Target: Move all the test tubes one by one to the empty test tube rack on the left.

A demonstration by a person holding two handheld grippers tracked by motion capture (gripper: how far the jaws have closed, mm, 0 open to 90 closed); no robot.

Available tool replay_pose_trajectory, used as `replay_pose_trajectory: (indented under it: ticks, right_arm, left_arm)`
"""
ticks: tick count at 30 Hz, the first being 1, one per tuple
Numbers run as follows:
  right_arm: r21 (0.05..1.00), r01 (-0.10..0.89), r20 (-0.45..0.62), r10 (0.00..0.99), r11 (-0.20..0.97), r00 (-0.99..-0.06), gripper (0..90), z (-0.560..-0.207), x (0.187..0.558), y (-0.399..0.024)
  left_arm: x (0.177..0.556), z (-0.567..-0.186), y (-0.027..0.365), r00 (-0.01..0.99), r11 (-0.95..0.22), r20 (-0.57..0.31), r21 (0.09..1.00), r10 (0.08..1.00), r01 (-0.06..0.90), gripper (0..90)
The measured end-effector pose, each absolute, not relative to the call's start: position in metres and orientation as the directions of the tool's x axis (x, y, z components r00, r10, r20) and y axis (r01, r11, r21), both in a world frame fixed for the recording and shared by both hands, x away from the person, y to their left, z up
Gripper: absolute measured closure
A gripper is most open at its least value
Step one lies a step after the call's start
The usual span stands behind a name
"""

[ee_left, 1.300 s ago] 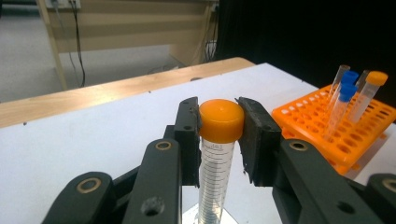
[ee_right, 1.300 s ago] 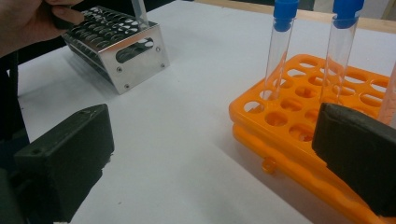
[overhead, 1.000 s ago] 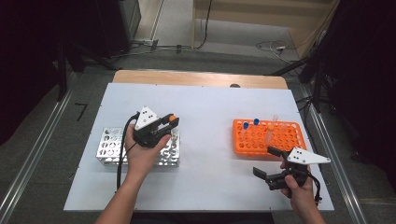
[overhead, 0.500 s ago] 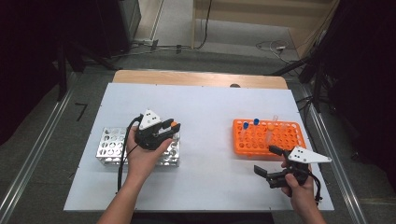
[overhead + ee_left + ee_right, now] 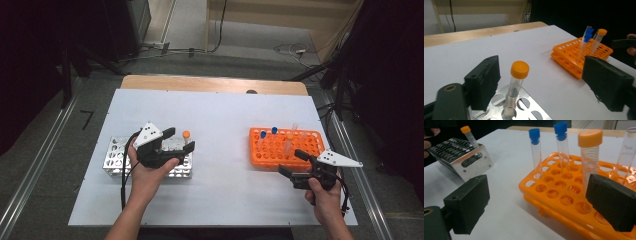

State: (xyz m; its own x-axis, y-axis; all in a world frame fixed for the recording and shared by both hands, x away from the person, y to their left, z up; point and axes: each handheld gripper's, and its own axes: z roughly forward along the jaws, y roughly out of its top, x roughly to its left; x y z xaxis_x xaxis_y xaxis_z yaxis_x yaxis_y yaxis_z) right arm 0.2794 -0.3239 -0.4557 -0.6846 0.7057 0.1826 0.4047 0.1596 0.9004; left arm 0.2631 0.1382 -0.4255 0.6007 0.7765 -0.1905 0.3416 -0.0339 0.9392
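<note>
Metal rack (image 5: 114,161) at table's left carries the orange-capped tube (image 5: 516,82), upright in a hole. Left gripper (image 5: 180,140), jaws just opened, straddles the tube without contact. Orange rack (image 5: 280,150) at right; right gripper (image 5: 291,161) released, just before it, holding nothing.

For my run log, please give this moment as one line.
left gripper: jaws just opened, apart from orange-capped tube | tube: upright in metal rack | right gripper: open beside orange rack

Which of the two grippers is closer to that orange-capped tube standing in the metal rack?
Left. The left gripper has just opened, its fingers either side of the orange-capped tube in the metal rack. The right gripper sits across the table by the orange rack.
</note>
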Motion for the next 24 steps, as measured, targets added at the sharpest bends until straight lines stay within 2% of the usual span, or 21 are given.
replay_pose_trajectory:
  ticks: [3, 4, 9, 13, 14, 21, 24]
  right_arm:
    - [0.900, 0.403, 0.164, 0.726, 0.167, -0.668, 8.8, -0.457, 0.283, -0.324]
    - [0.899, 0.407, 0.161, 0.744, 0.160, -0.648, 13.3, -0.458, 0.287, -0.323]
    - [0.894, 0.420, 0.155, 0.777, 0.153, -0.611, 20.2, -0.461, 0.294, -0.322]
    - [0.887, 0.438, 0.156, 0.799, 0.146, -0.581, 26.6, -0.466, 0.301, -0.322]
    - [0.883, 0.448, 0.162, 0.809, 0.137, -0.566, 30.9, -0.469, 0.305, -0.321]
    - [0.872, 0.470, 0.138, 0.849, 0.141, -0.509, 40.9, -0.475, 0.316, -0.317]
    - [0.872, 0.464, 0.103, 0.868, 0.156, -0.487, 50.3, -0.479, 0.321, -0.316]
  left_arm:
    - [0.256, -0.427, 0.140, 0.612, -0.027, -0.197, 0.942, 0.766, 0.336, 8.6]
    - [0.255, -0.427, 0.140, 0.615, -0.028, -0.197, 0.942, 0.764, 0.336, 4.4]
    - [0.247, -0.433, 0.144, 0.630, -0.014, -0.210, 0.944, 0.748, 0.331, 0.8]
    - [0.245, -0.435, 0.146, 0.632, -0.006, -0.211, 0.946, 0.746, 0.324, 0.2]
    - [0.245, -0.435, 0.146, 0.631, -0.009, -0.209, 0.946, 0.747, 0.323, 0.2]
    - [0.243, -0.434, 0.146, 0.642, -0.003, -0.207, 0.951, 0.738, 0.311, 0.0]
    - [0.242, -0.434, 0.147, 0.645, 0.000, -0.209, 0.952, 0.735, 0.308, 0.0]
